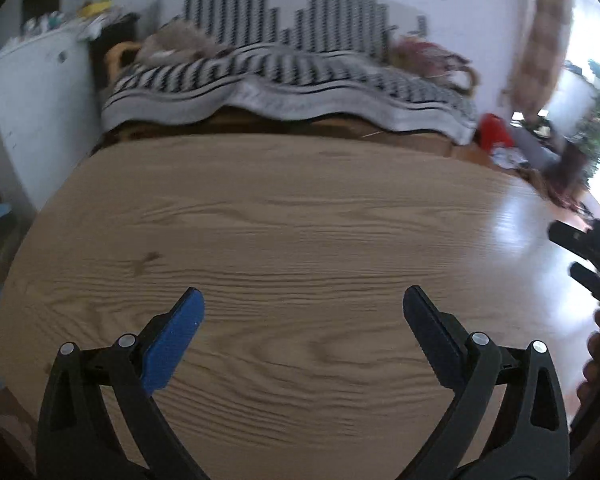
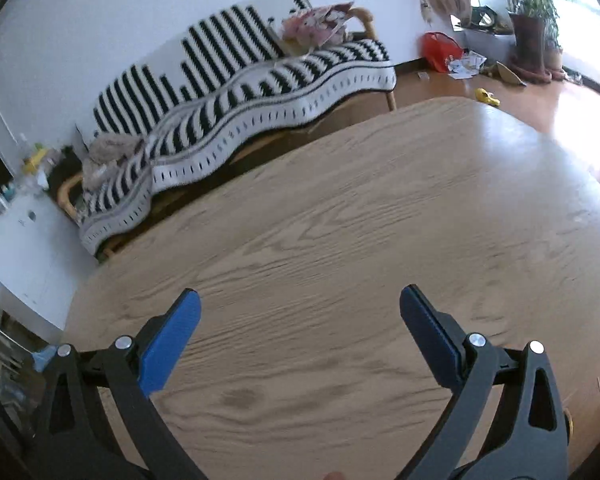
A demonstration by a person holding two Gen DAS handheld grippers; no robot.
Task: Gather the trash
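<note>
Two fisheye views look along two pairs of hand-held tongs over a wood-grain bench (image 1: 284,216). The left tongs (image 1: 302,300) hang just above the bench top with their blue-padded fingers spread wide apart and nothing between them. The right tongs (image 2: 300,300) hang over the same bench, equally wide open and holding nothing; in the left view their black tips (image 1: 580,252) show at the far right edge. No trash can be made out on the visible part of the bench top.

Beyond the far edge of the bench stands a sofa (image 2: 236,120) draped in a black-and-white striped blanket, with a rumpled pink bundle (image 2: 320,24) at its right end and a beige heap (image 2: 108,152) at its left. On the wooden floor (image 2: 440,80) to the right of the sofa lies the loose litter: a red bag (image 2: 440,50) against the wall, a scatter of white paper scraps (image 2: 466,64) just beside it, and a small yellow object (image 2: 487,97) nearer the bench corner. A potted plant (image 2: 534,20) stands by the bright window behind them. A white cabinet (image 1: 32,112) stands left of the sofa
</note>
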